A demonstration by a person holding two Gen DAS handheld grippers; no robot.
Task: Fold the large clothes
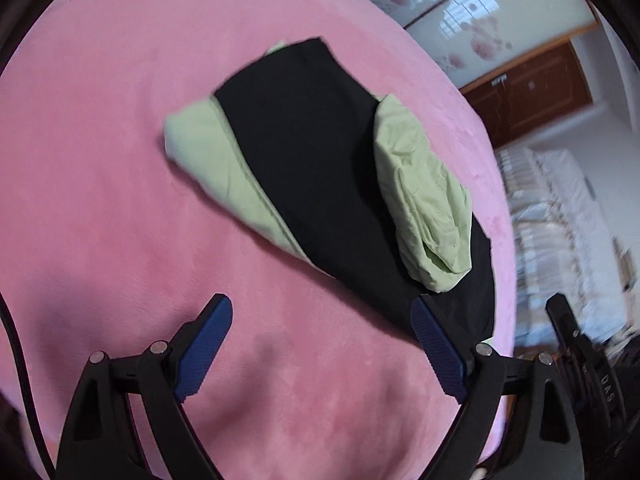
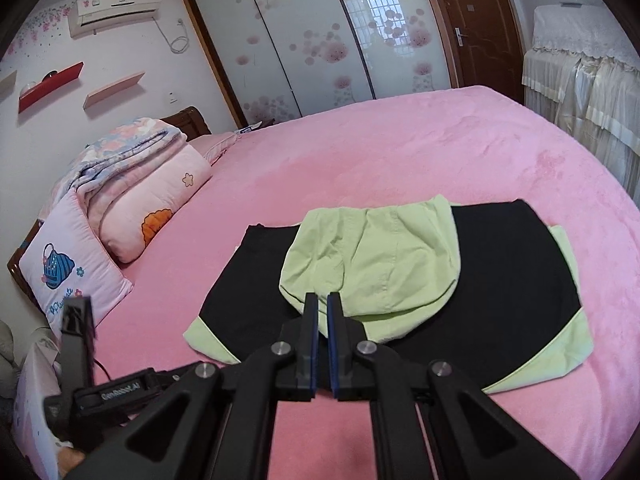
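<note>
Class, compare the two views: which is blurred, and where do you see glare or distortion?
Left wrist view: motion blur smears the garment; fisheye bends the bed round. Right wrist view: sharper; window glare on the wardrobe door, bed edge curved.

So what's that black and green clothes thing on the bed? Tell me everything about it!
The garment is a large piece of clothing in black and pale green, of soft, slightly creased cloth. Its wide black middle lies flat, with green panels showing along the edges and corners. A green part, perhaps a hood, is folded over onto the black. It rests partly folded on the pink bed cover, which is all that clearly touches it. The left gripper, fingers spread, and the right gripper, fingers closed, hold none of it.
</note>
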